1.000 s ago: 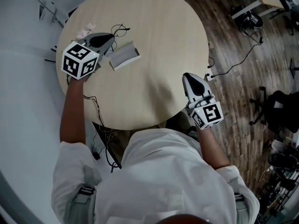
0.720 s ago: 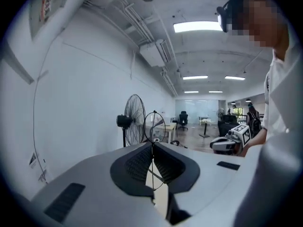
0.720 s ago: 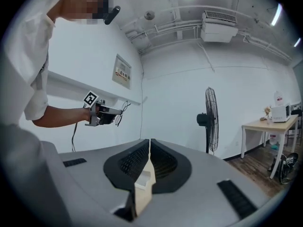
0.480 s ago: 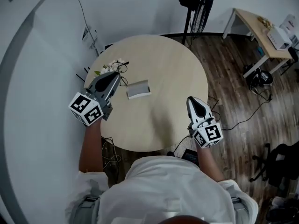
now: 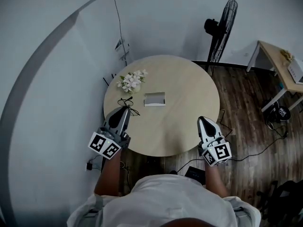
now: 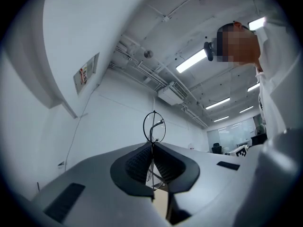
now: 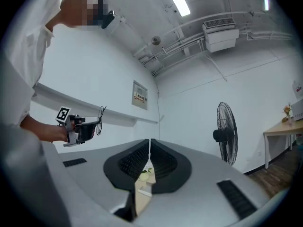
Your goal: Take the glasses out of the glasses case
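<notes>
Thin black wire glasses (image 5: pixel 127 103) hang from my left gripper (image 5: pixel 124 110), which is shut on them over the round table's near left part. In the left gripper view one round lens (image 6: pixel 154 126) sticks up past the closed jaws of that gripper (image 6: pixel 152 148). The grey glasses case (image 5: pixel 155 99) lies on the table, to the right of the glasses and apart from them. My right gripper (image 5: pixel 205 124) is shut and empty at the table's near right edge. The right gripper view shows its own tip (image 7: pixel 149 148) and, far left, the left gripper (image 7: pixel 80 128) holding the glasses (image 7: pixel 101 118).
A bunch of white flowers (image 5: pixel 132 82) lies at the back left of the wooden round table (image 5: pixel 184 103). A standing fan (image 5: pixel 221 27) is behind the table and a desk (image 5: pixel 279 60) at the right. Cables run over the wooden floor (image 5: pixel 251 108).
The head view has pulled back and up, so the table looks smaller. My left gripper has drawn back toward the near left edge with the glasses, away from the case. The right gripper stays put.
</notes>
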Action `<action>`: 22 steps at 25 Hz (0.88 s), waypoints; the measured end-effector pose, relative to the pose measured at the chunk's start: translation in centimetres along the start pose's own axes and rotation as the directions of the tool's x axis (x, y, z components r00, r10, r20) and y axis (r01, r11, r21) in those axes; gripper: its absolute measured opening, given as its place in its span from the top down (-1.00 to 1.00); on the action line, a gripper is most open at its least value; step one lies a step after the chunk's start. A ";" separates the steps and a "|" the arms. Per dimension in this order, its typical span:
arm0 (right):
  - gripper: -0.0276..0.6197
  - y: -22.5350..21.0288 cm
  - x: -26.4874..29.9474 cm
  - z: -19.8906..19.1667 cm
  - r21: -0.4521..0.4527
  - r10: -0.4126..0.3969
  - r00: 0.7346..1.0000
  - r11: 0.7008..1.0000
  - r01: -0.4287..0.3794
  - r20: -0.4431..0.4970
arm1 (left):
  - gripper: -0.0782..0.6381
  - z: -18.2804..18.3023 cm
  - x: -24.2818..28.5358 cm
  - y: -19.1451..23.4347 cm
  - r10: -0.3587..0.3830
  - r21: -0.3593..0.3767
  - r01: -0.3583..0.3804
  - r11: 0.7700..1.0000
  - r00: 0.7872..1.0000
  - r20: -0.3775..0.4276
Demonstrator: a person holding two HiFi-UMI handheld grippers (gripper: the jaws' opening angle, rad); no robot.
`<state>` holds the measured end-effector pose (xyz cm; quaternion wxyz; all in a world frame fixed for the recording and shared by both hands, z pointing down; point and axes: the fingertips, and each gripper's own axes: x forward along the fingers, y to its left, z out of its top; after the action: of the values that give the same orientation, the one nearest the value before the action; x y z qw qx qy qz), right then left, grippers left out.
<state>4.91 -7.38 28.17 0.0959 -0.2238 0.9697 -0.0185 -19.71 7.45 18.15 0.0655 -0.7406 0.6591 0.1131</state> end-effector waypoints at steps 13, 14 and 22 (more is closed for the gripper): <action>0.83 8.2 -3.0 1.5 0.038 0.111 0.994 0.993 -0.111 -0.006 | 0.70 -1.5 -10.0 -5.3 0.058 -0.076 -0.060 0.995 0.998 -0.031; 0.83 9.1 -3.3 2.0 0.029 0.117 0.993 0.993 -0.117 -0.008 | 0.70 -1.6 -10.5 -5.6 0.053 -0.071 -0.056 0.996 0.998 -0.039; 0.83 16.0 -6.6 -0.2 0.049 0.112 0.988 0.993 -0.107 -0.102 | 0.70 -4.2 -17.2 -6.9 0.053 -0.149 -0.065 0.987 0.995 -0.081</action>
<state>3.81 9.85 28.32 0.0506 -0.1669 0.9836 -0.0460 -14.33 23.81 26.18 -0.0196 -0.7275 0.6722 0.1361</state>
